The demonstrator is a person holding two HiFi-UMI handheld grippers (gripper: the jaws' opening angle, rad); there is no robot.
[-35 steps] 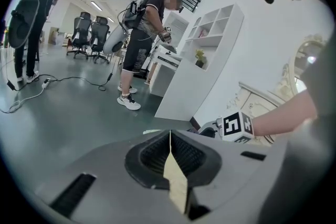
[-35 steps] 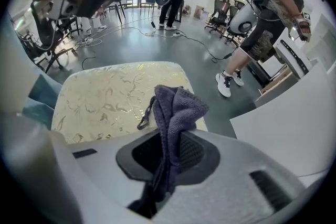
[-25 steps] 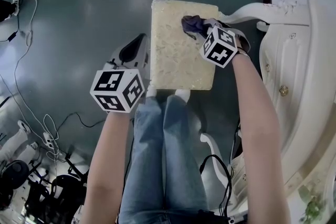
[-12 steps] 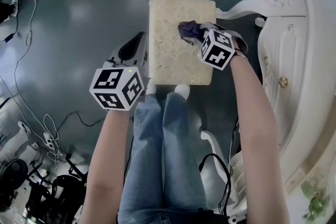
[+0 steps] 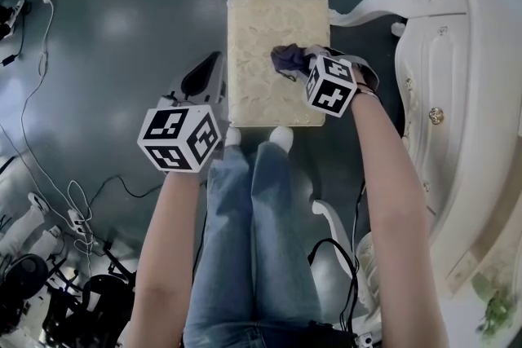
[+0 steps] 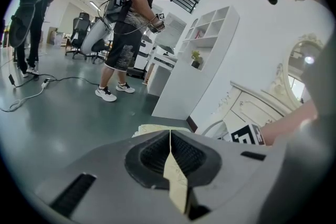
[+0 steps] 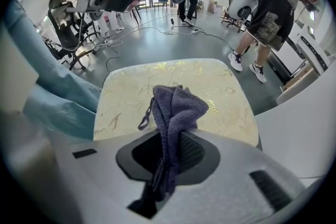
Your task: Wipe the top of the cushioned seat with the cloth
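Observation:
The cushioned seat [image 5: 257,37] is a cream rectangular pad with a faint leaf pattern, low on the dark floor ahead of my feet. A purple cloth [image 5: 285,59] lies bunched on its right half, with my right gripper [image 5: 303,66] shut on it. In the right gripper view the cloth [image 7: 176,107] hangs from the jaws over the seat [image 7: 223,94]. My left gripper [image 5: 212,65] hovers off the seat's left edge, shut and holding nothing. In its own view the left gripper [image 6: 170,136] points over the seat [image 6: 152,130].
White ornate furniture [image 5: 444,94] stands close on the right of the seat. My legs and shoes [image 5: 281,138] touch its near edge. Cables [image 5: 37,61] trail across the floor at the left. People [image 6: 128,34] and a white shelf unit [image 6: 202,55] stand farther off.
My right gripper has dragged the cloth across the seat top toward me and slightly left. The left gripper has stayed beside the seat.

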